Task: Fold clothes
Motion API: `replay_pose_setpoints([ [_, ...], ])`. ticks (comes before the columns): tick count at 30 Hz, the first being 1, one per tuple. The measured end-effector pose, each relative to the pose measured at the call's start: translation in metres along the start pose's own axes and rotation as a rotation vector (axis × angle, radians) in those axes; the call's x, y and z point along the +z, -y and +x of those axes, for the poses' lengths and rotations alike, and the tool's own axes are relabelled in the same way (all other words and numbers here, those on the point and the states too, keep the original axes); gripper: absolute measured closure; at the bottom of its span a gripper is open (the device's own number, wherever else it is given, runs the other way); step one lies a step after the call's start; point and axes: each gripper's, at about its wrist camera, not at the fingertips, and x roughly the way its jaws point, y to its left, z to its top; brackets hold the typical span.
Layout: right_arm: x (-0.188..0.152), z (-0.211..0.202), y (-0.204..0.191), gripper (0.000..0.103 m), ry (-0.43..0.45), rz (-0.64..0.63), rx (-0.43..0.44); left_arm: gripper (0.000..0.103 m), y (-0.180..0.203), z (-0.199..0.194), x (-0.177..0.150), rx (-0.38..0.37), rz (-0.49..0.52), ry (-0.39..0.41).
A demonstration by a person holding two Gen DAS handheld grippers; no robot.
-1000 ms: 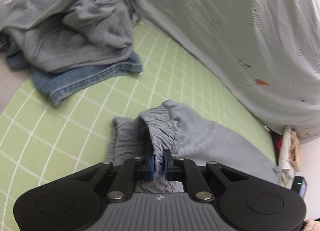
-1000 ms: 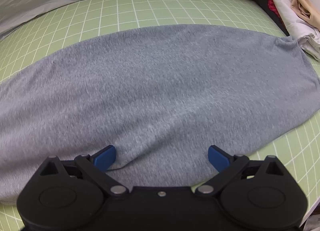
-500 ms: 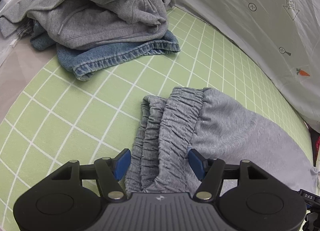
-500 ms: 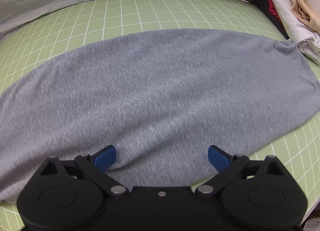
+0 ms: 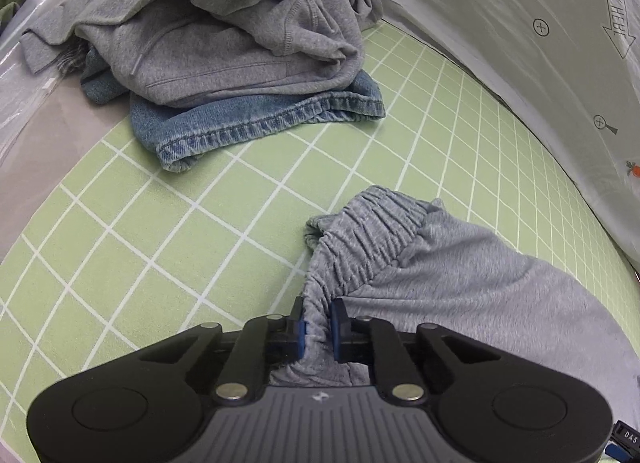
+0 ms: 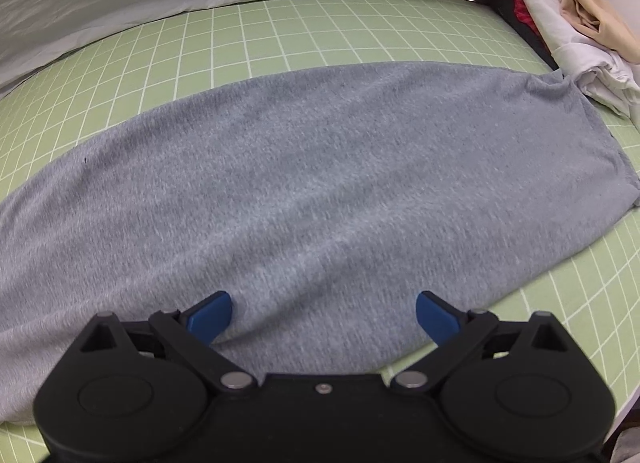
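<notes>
- The left tongs (image 5: pixel 318 329) are clamped on the gathered elastic waistband (image 5: pixel 360 235) of the grey sweatpants (image 5: pixel 480 303), with the ruched fabric pinched between the two blue pads.
- From that pinch the waistband runs up and away from the tongs, partly lifted and folded over itself, while the rest of the garment spreads to the right on the green grid mat (image 5: pixel 160 263).
- In the right wrist view the grey sweatpants (image 6: pixel 320 183) lie flat and smooth across the green grid mat (image 6: pixel 280 31), reaching from the left edge to the hem at the far right.
- The right tongs (image 6: pixel 322 313) stand wide, their blue pads (image 6: pixel 210 313) well apart; the left pad touches the grey cloth, and nothing is gripped.
- At the far left of the mat lies a heap: a crumpled grey hoodie (image 5: pixel 240 35) on top of blue jeans (image 5: pixel 248 123).
- A white printed sheet (image 5: pixel 520 43) borders the far side of the mat.
- Just beyond the trouser hem sits a stack of white and beige folded clothes (image 6: pixel 568 23).
</notes>
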Motion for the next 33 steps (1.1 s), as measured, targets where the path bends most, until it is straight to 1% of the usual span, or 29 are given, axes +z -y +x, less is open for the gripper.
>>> replay_pose_setpoints([
  [3, 0.002, -0.001, 0.008, 0.003, 0.006, -0.002, -0.012, 0.098, 0.012, -0.011, 0.0, -0.04, -0.009, 0.037],
  [6, 0.003, -0.002, 0.018, 0.003, 0.015, 0.002, -0.013, 0.099, 0.033, -0.023, 0.0, -0.061, 0.019, 0.059],
  [10, 0.004, -0.004, 0.037, 0.003, 0.024, 0.021, 0.007, 0.099, 0.069, -0.037, -0.004, -0.153, 0.028, 0.077],
  [15, 0.007, -0.006, 0.071, 0.003, 0.046, 0.023, 0.029, 0.1, 0.146, -0.041, -0.02, -0.182, 0.137, 0.085],
  [19, 0.013, -0.005, 0.107, 0.003, 0.056, 0.03, 0.044, 0.1, 0.211, -0.034, -0.038, -0.211, 0.193, 0.08],
  [25, 0.026, 0.004, 0.159, 0.003, 0.077, 0.006, 0.039, 0.099, 0.307, -0.009, -0.071, -0.255, 0.268, 0.058],
  [26, 0.027, 0.006, 0.166, 0.003, 0.079, 0.001, 0.037, 0.098, 0.32, 0.0, -0.078, -0.246, 0.276, 0.041],
  [28, 0.032, 0.014, 0.18, 0.003, 0.076, -0.002, 0.036, 0.09, 0.344, 0.022, -0.093, -0.208, 0.281, -0.003],
  [29, 0.034, 0.019, 0.186, 0.003, 0.069, 0.002, 0.035, 0.079, 0.353, 0.031, -0.099, -0.192, 0.286, -0.026],
  [30, 0.037, 0.023, 0.19, 0.003, 0.063, 0.008, 0.035, 0.072, 0.358, 0.036, -0.105, -0.179, 0.293, -0.051],
  [31, 0.04, 0.026, 0.194, 0.003, 0.061, 0.015, 0.037, 0.07, 0.36, 0.038, -0.109, -0.174, 0.301, -0.061],
  [33, 0.047, 0.03, 0.198, 0.003, 0.069, 0.025, 0.042, 0.068, 0.355, 0.03, -0.11, -0.181, 0.317, -0.045],
])
